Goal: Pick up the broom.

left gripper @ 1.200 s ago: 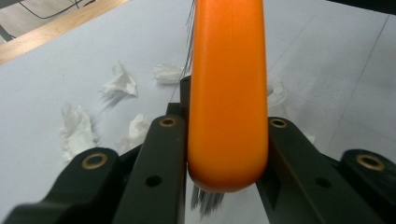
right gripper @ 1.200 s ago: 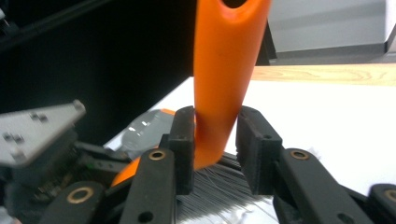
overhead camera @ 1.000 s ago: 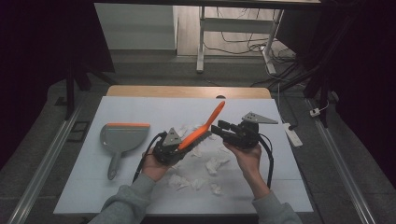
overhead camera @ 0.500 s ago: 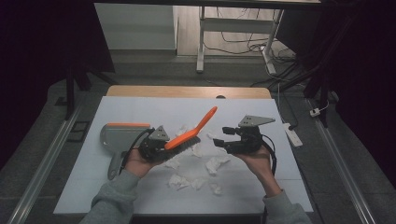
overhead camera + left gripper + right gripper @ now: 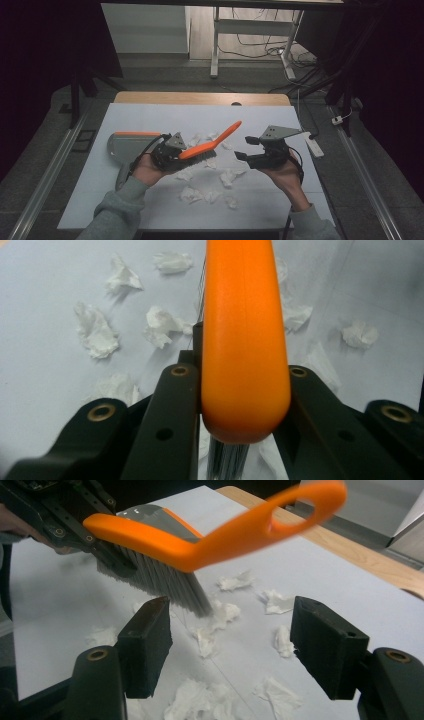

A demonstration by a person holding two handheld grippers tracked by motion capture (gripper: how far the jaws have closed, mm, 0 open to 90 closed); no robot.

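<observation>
Between the left tongs (image 5: 235, 405), the broad end of an orange brush (image 5: 245, 340) is clamped tight, and up close it hides most of its own grey bristles and the counter (image 5: 150, 205) behind it. From the right tongs' camera the brush (image 5: 200, 540) shows whole: orange back, angled handle with a blurred loop end, grey bristles hanging above crumpled paper scraps (image 5: 225, 612). The right tongs (image 5: 243, 148) stand wide with nothing between them, having just been opening. From above, a grey dustpan (image 5: 122, 145) with an orange edge lies partly behind the left hand (image 5: 147, 170).
</observation>
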